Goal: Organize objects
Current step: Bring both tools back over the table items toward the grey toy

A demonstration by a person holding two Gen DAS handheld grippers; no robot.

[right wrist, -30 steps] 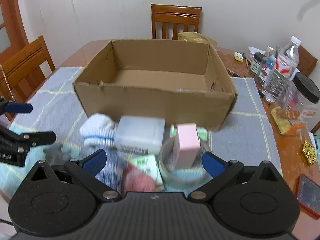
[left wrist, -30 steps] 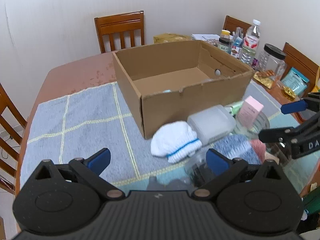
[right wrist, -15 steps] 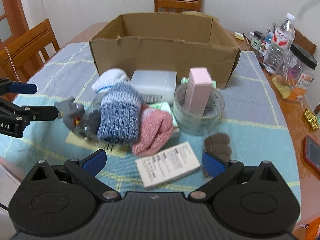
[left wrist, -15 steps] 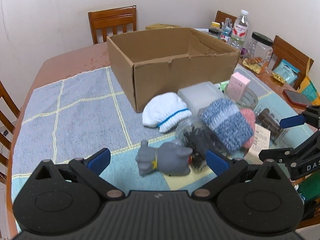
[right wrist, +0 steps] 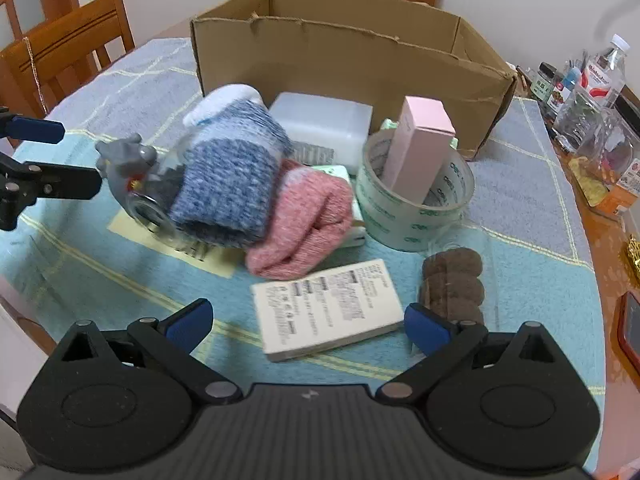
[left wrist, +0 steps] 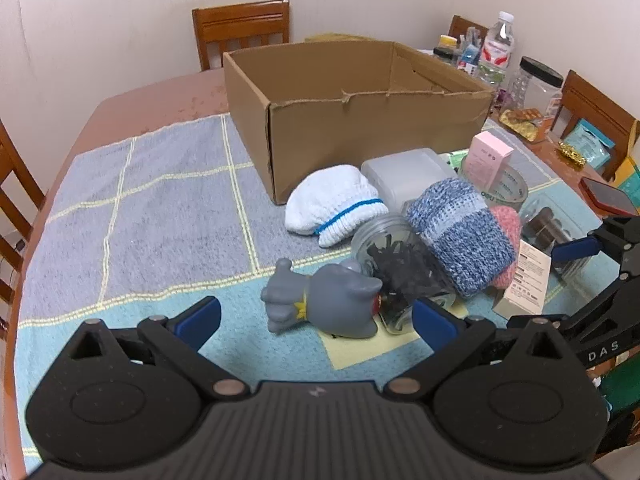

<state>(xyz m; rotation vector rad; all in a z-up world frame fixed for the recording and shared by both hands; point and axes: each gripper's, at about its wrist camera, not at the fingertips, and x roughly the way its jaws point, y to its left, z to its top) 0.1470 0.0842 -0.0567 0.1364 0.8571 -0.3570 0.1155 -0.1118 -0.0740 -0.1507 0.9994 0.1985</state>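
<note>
Tablecloth (left wrist: 132, 208) (blue, yellow-lined) covers table (left wrist: 160, 96); wooden chair (left wrist: 240, 32) behind.

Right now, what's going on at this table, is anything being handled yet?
Not yet. A person holds two grippers over a pile of small items on the cloth, both open and empty. The left gripper faces the grey toy figure; the right gripper faces the white labelled box. The socks, tape roll and pink box sit in front of the cardboard box; no items show inside it.
</note>
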